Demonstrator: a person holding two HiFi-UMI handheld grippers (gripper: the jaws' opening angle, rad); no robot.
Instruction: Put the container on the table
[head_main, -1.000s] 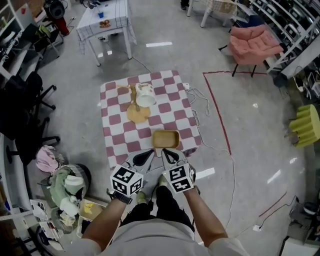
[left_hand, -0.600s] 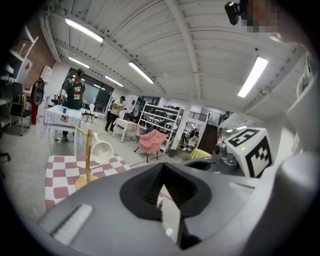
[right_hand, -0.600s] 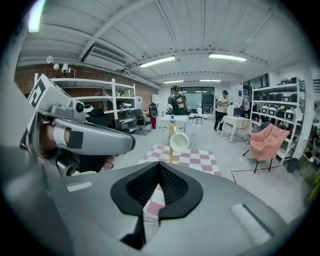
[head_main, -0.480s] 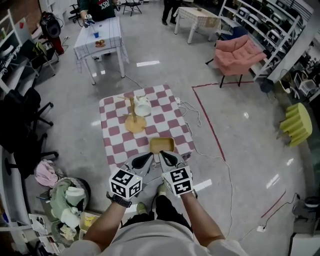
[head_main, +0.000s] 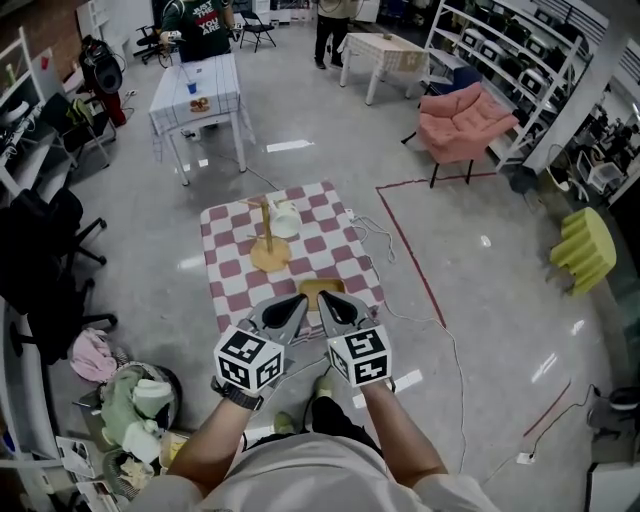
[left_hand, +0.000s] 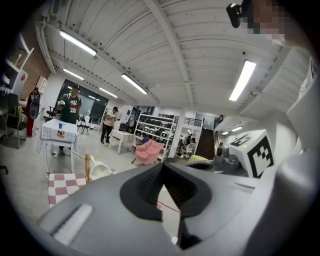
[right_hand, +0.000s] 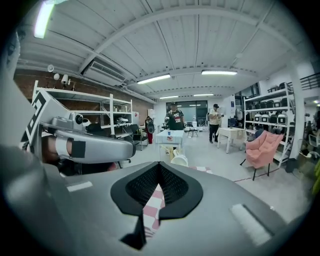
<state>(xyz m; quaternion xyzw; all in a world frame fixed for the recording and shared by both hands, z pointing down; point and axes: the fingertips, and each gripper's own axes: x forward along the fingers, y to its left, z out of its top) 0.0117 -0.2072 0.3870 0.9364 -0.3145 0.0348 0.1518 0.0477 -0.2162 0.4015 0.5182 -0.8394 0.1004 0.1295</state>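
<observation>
A shallow tan container (head_main: 322, 288) rests on the red-and-white checkered table (head_main: 235, 280), at its near edge. Its front rim is hidden behind my grippers. The left gripper (head_main: 297, 302) and right gripper (head_main: 324, 301) are held side by side above the floor just short of the table, both shut and empty. In the left gripper view the jaws (left_hand: 161, 168) meet at the tips; the right gripper (right_hand: 159, 165) shows the same. Farther back on the table stands a wooden mug stand (head_main: 267, 243) with a white mug (head_main: 284, 222) hung on it.
A pink armchair (head_main: 455, 128) stands at the back right, and a white table with a blue-checked cloth (head_main: 195, 92) at the back left with people behind it. Black chairs (head_main: 40, 250) and a cluttered bin (head_main: 135, 400) sit at left. Red floor tape (head_main: 410, 250) and a cable run right of the table.
The view has pulled back and tilted up, so the table looks smaller and farther. Both grippers have risen slightly, stay shut, and now cover the container's near rim.
</observation>
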